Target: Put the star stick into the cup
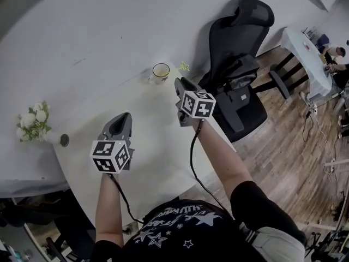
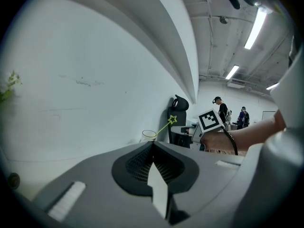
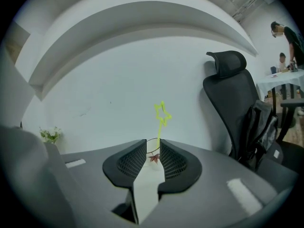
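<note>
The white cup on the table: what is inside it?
A thin yellow-green star-topped stick stands in the white cup, leaning over its rim. Its lower end, down in the cup, cannot be made out.

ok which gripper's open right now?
The right gripper: its jaws stand apart, and the cup and star stick show through the gap. The left gripper's jaws are closed together, holding nothing.

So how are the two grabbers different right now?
The left gripper has its jaws shut together; the right gripper has its jaws apart. The right gripper sits close to the cup, while the left gripper is farther back from it. Both hold nothing.
</note>
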{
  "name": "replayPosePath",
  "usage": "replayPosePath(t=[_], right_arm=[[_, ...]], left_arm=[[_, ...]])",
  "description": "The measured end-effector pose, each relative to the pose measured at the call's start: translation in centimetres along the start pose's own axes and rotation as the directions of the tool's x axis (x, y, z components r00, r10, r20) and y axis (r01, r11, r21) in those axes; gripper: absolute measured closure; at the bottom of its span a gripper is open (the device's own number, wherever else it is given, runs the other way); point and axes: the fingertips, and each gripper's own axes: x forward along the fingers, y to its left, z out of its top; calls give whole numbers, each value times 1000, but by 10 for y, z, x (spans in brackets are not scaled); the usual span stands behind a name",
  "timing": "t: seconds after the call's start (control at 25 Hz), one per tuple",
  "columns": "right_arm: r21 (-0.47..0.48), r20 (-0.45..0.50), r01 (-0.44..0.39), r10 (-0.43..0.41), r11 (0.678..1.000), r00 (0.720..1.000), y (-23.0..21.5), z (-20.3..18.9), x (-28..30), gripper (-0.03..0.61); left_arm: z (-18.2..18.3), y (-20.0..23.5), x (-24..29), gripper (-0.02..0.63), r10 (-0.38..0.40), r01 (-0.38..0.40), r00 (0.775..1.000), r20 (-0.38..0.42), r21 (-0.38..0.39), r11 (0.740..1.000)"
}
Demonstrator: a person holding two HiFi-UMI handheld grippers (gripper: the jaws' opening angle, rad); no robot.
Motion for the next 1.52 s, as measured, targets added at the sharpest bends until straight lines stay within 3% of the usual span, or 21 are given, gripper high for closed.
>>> replayPosePath(t=[0.28, 0.56, 0.84, 1.52], right_arm=[[-22, 4, -23, 23, 999, 1000, 5, -3, -54, 563], [-65, 10, -104, 105, 992, 994, 27, -4, -121, 563], [-141, 28, -131, 136, 981, 990, 41, -1, -188, 565], [-108, 69, -178, 186, 978, 980, 62, -31, -336, 565]], left_arm=[[0, -33, -29, 611, 2, -3, 1000, 16, 16, 1000], [-7, -74, -66, 611, 4, -4, 999, 46, 10, 1000], [-16, -110, -109, 611, 13, -14, 998, 61, 19, 1000], [-48, -188, -210, 611, 18, -21, 995, 96, 31, 999]])
